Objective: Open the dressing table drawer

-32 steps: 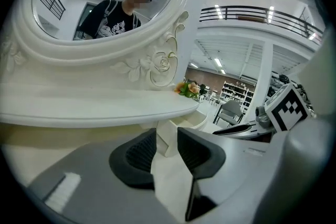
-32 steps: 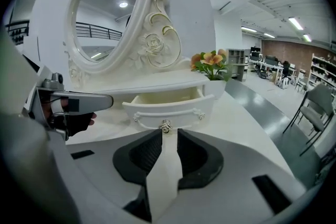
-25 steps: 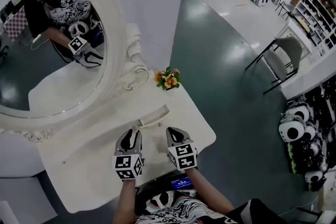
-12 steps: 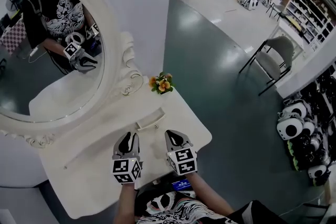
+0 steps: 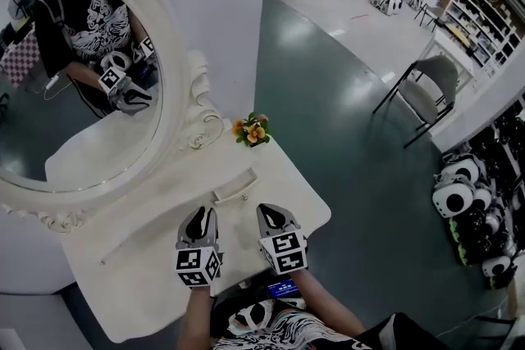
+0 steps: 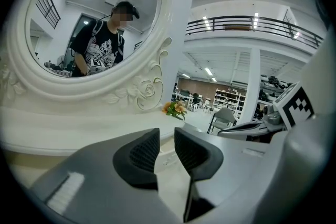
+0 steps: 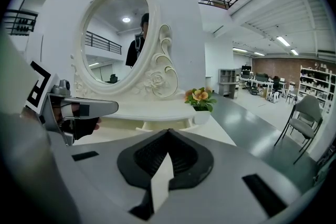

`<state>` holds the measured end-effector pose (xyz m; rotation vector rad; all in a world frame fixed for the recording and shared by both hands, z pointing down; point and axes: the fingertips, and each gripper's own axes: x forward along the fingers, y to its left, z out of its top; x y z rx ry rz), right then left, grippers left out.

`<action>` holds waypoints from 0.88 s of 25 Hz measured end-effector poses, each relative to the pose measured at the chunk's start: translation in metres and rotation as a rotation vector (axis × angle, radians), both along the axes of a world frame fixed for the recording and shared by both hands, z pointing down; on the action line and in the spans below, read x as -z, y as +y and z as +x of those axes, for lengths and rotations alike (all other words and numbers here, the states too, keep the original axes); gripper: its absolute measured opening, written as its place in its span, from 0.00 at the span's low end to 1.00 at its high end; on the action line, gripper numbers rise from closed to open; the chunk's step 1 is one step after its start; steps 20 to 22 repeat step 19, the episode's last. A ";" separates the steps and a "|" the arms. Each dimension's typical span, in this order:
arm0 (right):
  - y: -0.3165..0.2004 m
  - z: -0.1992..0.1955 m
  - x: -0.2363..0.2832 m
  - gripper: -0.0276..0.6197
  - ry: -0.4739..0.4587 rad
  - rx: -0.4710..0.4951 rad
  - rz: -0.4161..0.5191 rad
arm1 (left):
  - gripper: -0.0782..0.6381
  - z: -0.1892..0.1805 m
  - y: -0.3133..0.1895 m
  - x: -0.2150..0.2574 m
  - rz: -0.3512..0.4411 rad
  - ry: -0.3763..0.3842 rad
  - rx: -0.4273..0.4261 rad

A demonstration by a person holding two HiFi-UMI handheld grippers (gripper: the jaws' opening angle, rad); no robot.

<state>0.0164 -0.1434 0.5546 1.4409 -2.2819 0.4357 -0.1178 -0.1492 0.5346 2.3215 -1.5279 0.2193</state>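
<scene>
The white dressing table (image 5: 148, 258) carries a low raised shelf under an oval mirror (image 5: 74, 78). A small drawer (image 5: 234, 188) with a metal handle is set in that shelf and looks shut. Both grippers hover side by side above the tabletop, just short of the drawer. My left gripper (image 5: 199, 219) points at the drawer's left part; its jaws are closing, a narrow gap still shows (image 6: 166, 136), and nothing is between them. The drawer front (image 6: 164, 157) shows through that gap. My right gripper (image 5: 273, 215) is shut and empty (image 7: 168, 132), with the drawer (image 7: 160, 124) just beyond its tips.
A small pot of orange flowers (image 5: 251, 129) stands on the table's far right corner, right of the drawer. A grey folding chair (image 5: 431, 90) stands on the floor to the right. Several black-and-white helmets (image 5: 459, 197) lie along the right edge.
The left gripper's jaws have narrowed. Both grippers have risen a little above the tabletop, and the head view has shifted slightly.
</scene>
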 end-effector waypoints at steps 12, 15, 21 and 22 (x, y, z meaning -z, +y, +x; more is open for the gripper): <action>-0.005 0.002 -0.009 0.04 0.003 0.008 -0.020 | 0.22 0.000 -0.005 -0.008 -0.016 0.002 0.006; -0.007 0.003 -0.011 0.05 0.002 0.011 -0.026 | 0.21 -0.003 -0.008 -0.010 -0.016 -0.003 0.018; -0.013 0.002 -0.013 0.04 -0.002 0.017 -0.030 | 0.19 -0.007 -0.014 -0.012 -0.023 0.001 0.030; -0.013 0.002 -0.013 0.04 -0.002 0.017 -0.030 | 0.19 -0.007 -0.014 -0.012 -0.023 0.001 0.030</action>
